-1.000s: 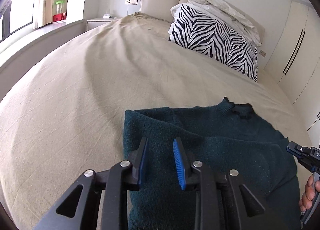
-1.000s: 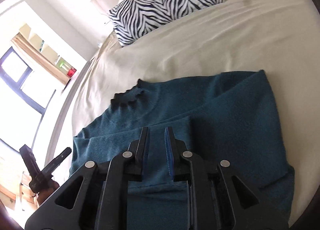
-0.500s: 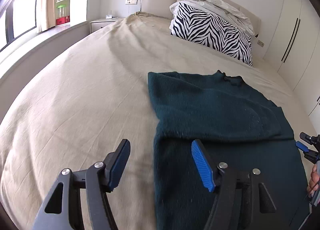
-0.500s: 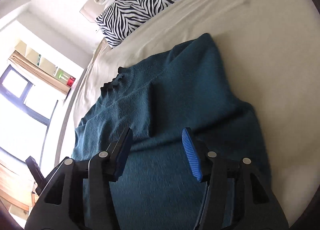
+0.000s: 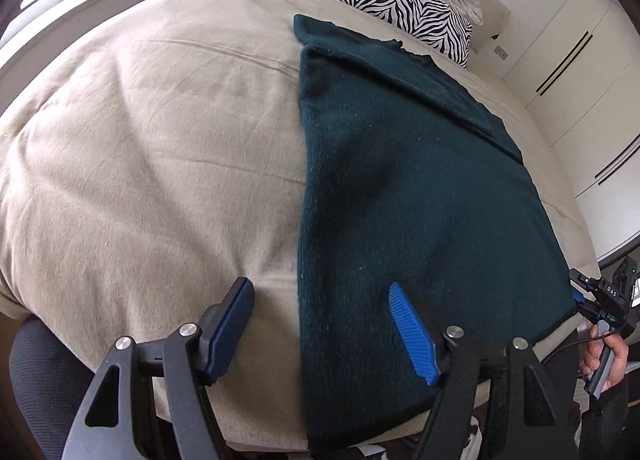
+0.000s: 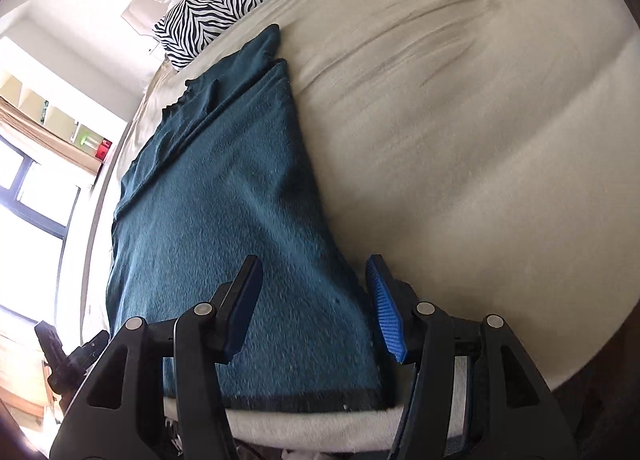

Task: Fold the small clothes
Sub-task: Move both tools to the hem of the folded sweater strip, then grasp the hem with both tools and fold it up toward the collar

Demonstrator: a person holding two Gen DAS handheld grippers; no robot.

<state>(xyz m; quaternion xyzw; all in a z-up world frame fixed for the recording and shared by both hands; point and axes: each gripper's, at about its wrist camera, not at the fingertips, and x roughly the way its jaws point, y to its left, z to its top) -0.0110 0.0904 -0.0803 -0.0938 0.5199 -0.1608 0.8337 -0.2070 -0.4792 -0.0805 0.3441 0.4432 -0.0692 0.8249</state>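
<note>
My left gripper (image 5: 322,330) is opening, pads astride the sweater (image 5: 408,188)'s left edge low in the frame, gripping nothing. Only this view shows my right hand (image 5: 606,356) at the lower right edge and the wardrobe (image 5: 580,72) at upper right. My right gripper (image 6: 316,308) stands half open over the sweater's lower right corner, holding nothing; its view alone shows the window (image 6: 28,196) at the left. The zebra pillow (image 5: 400,4) lies beyond the collar on the bed (image 5: 140,140).
</note>
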